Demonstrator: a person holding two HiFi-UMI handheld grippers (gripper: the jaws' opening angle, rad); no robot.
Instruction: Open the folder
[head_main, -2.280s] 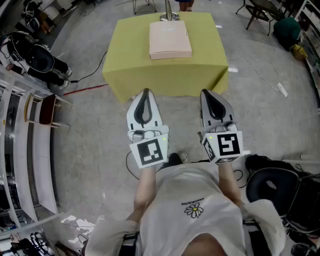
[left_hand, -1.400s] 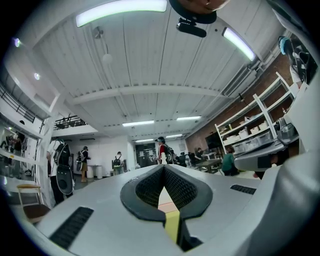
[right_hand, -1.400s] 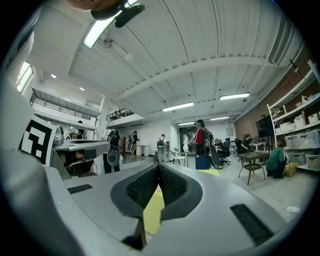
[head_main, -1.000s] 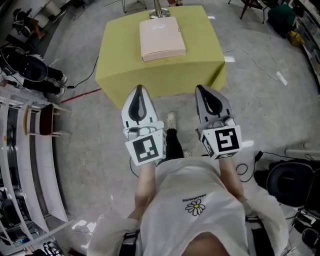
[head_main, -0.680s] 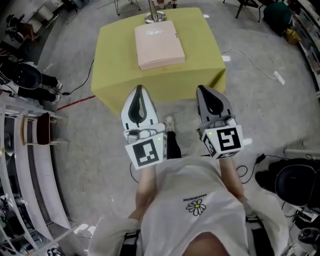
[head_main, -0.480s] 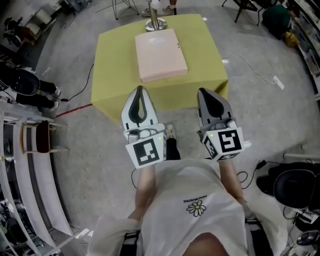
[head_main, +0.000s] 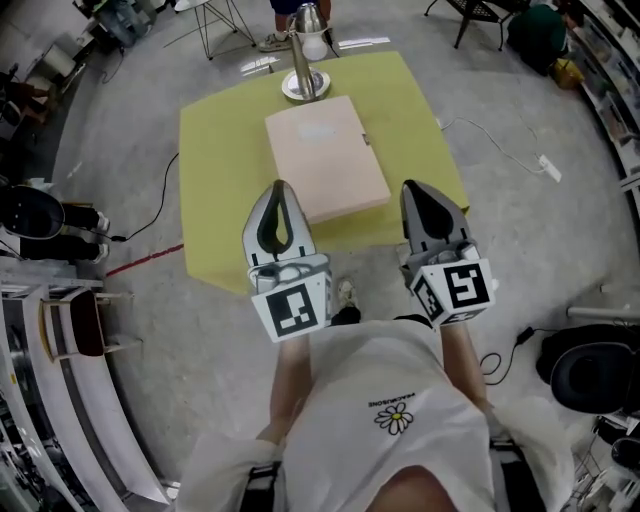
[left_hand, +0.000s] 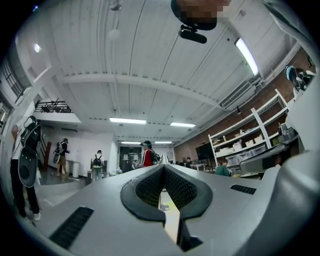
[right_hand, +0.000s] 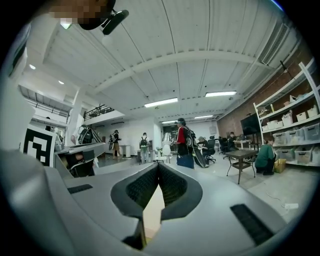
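Folder (head_main: 325, 155): a flat, pale pink rectangle with a matte, card-like face is seen lying closed on the counter (head_main: 215, 200). It is turned slightly askew to the counter's edges. A small dark mark at its right edge may be a clasp, though this is too small to be made out. The counter is draped in a smooth yellow-green cloth that falls over its sides. Just behind the folder's far edge a lamp (head_main: 305, 60) is set, with a round, shiny metal base and a slim upright stem.

The left claw (head_main: 278, 190) is held near the folder's near left corner. The right claw (head_main: 418, 190) is held off the near right corner, and the folder is touched by neither. Each is a smooth grey tapered shell with black, finely ribbed pads inside.

In the left gripper view the left claw (left_hand: 163, 167) is seen closed, with the pads met at the tip and nothing caught between them. In the right gripper view the right claw (right_hand: 158, 165) is likewise drawn together and empty.

A cube with black-and-white square markers is carried at the back of each, the left cube (head_main: 292, 308) and the right cube (head_main: 458, 290). A white shirt (head_main: 392, 418) with a small daisy print is seen below them, over a grey, mottled concrete floor (head_main: 520, 240).
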